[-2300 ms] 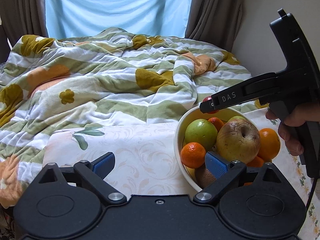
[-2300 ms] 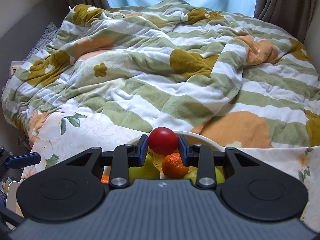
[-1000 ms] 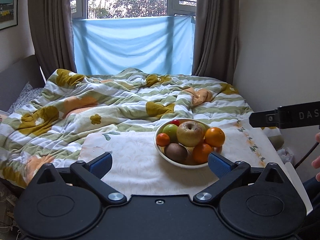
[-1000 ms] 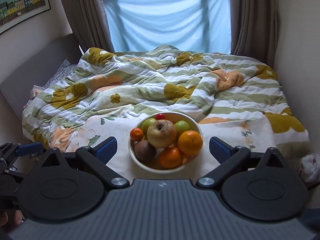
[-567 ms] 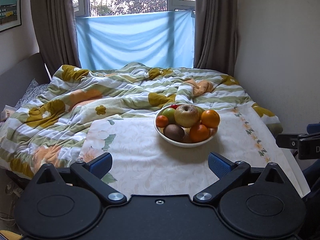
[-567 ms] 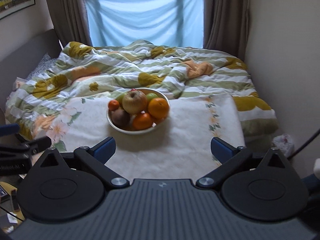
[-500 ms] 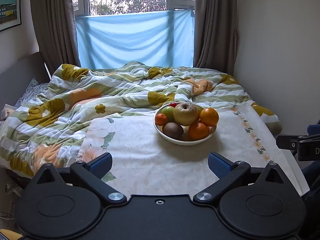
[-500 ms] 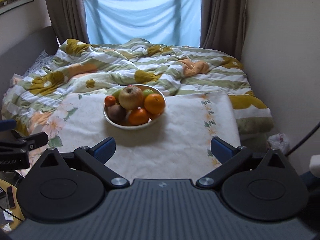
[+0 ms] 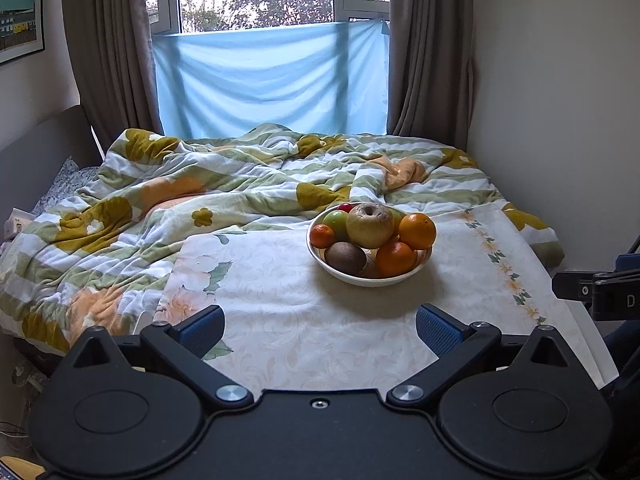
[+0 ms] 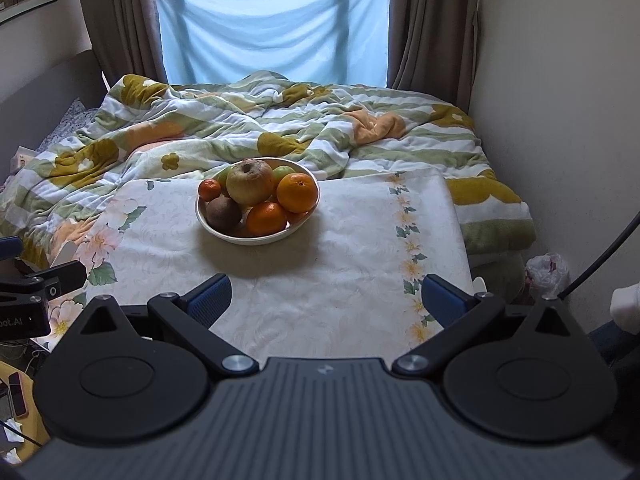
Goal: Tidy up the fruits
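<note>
A white bowl (image 9: 372,278) sits on a flower-print cloth (image 9: 280,308) and also shows in the right wrist view (image 10: 256,237). It holds a large yellow-brown apple (image 9: 370,225), oranges (image 9: 417,231), a kiwi (image 9: 345,257), a green apple (image 9: 335,220), a small tangerine (image 9: 321,236) and a red tomato (image 9: 346,207) at the back. My left gripper (image 9: 320,330) is open and empty, well short of the bowl. My right gripper (image 10: 326,298) is open and empty, also back from the bowl. The right gripper's body shows at the right edge of the left wrist view (image 9: 600,292).
A rumpled striped floral duvet (image 9: 200,200) covers the bed behind the cloth. A wall (image 10: 560,120) runs close along the right. Curtains and a blue sheet (image 9: 272,76) hang at the window. A plastic bag (image 10: 546,270) lies on the floor at right.
The right gripper let go of the red tomato, which now lies in the bowl. Both grippers have pulled back from the bowl and the right one stands open.
</note>
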